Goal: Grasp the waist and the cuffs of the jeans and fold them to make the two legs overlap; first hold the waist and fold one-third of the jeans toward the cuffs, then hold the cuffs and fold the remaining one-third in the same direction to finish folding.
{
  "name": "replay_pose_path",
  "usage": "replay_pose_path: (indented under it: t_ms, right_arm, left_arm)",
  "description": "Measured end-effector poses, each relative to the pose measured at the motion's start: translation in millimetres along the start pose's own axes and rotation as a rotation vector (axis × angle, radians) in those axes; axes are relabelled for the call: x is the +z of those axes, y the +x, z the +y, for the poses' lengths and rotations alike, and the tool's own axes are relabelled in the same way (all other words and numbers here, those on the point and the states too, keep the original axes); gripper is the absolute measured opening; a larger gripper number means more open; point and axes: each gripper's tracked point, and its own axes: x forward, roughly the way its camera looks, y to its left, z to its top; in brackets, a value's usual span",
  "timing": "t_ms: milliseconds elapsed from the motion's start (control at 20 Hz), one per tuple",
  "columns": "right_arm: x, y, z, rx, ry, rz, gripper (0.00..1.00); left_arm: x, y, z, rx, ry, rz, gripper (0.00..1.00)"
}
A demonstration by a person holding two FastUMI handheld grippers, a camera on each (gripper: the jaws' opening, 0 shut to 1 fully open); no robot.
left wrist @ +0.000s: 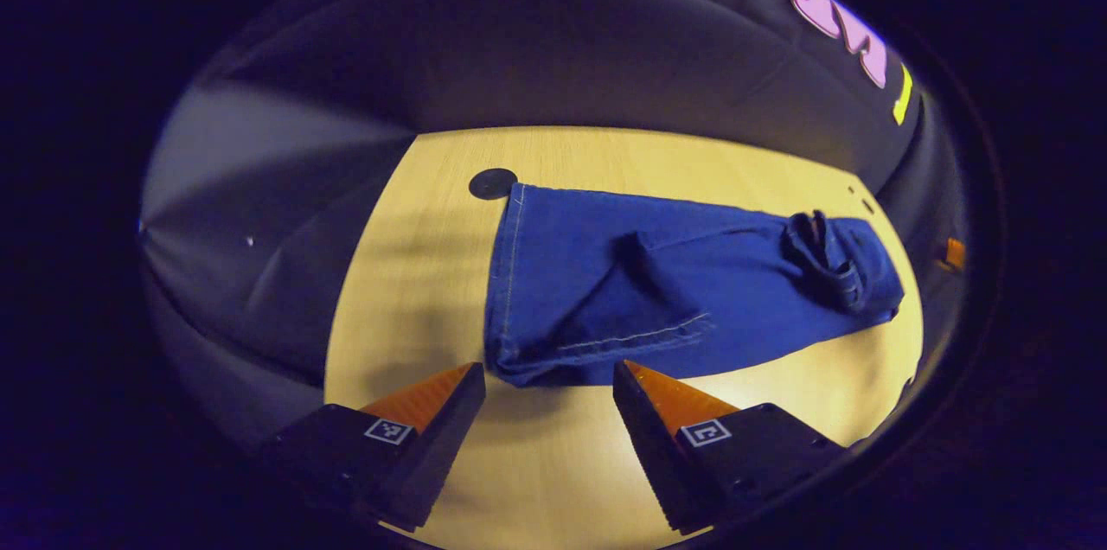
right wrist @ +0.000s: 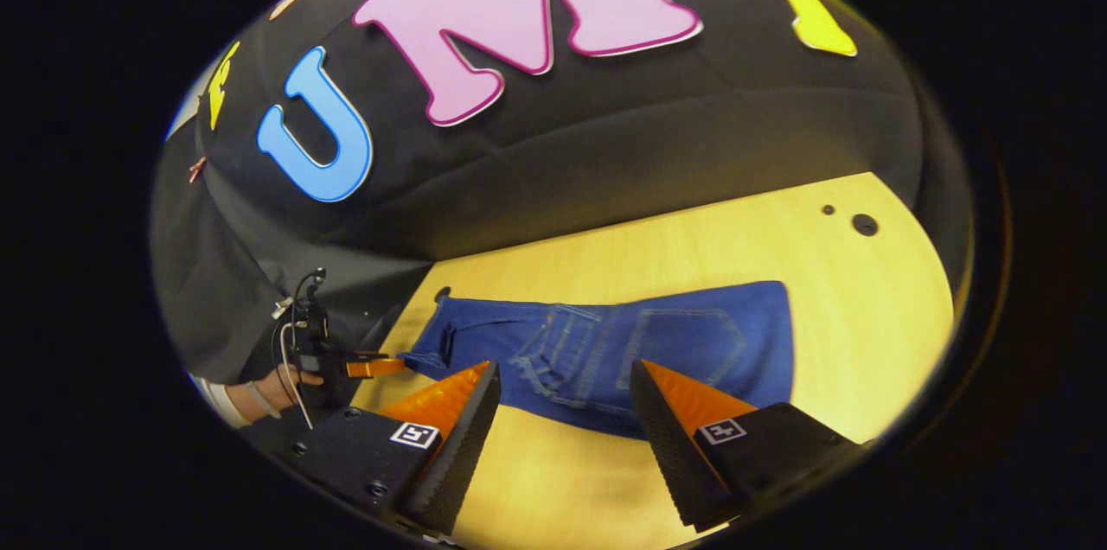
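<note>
Seemingly unfolded, the jeans [left wrist: 683,290] lay mid-frame on the bench [left wrist: 553,463] — both hand-held grippers gaped wide, empty; best pinch waist [right wrist: 744,334] and cuffs [left wrist: 506,273] squarely.

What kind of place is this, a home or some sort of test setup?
Most likely a staged recording booth, not a home: black cloth walls close in a bare wooden table, where blue jeans lie, and a person's hand holds a gripper.
</note>
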Motion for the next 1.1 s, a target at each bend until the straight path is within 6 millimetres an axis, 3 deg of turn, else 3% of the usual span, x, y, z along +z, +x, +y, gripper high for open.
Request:
replay_pose_path:
  t_ms: [150,300,450,850,1000,1100]
  right_arm:
    - [-21.4,-18.9,-36.0,-0.057,0.070,0.017,0.92]
    - [-38.0,-29.4,-56.2,-0.096,0.123,0.033,0.93]
    - [-44.7,-37.5,-62.6,-0.105,0.128,0.047,0.93]
    - [-45.5,-43.9,-60.6,-0.079,0.131,0.062,0.93]
    - [-51.3,-47.3,-60.9,-0.075,0.113,0.079,0.93]
    - [-51.2,-47.8,-59.2,-0.072,0.106,0.074,0.93]
  left_arm:
    - [11.1,12.9,-0.2,0.017,0.076,0.016,0.96]
    - [6.0,13.6,-0.6,-0.050,-0.060,0.076,0.95]
    - [12.3,9.6,2.7,-0.073,-0.166,0.104,0.98]
    - [11.6,6.6,-0.3,-0.066,-0.075,0.166,0.94]
    - [12.9,7.1,-10.5,-0.083,-0.049,0.187,0.29]
    - [13.0,5.0,-13.5,-0.051,-0.078,0.201,0.16]
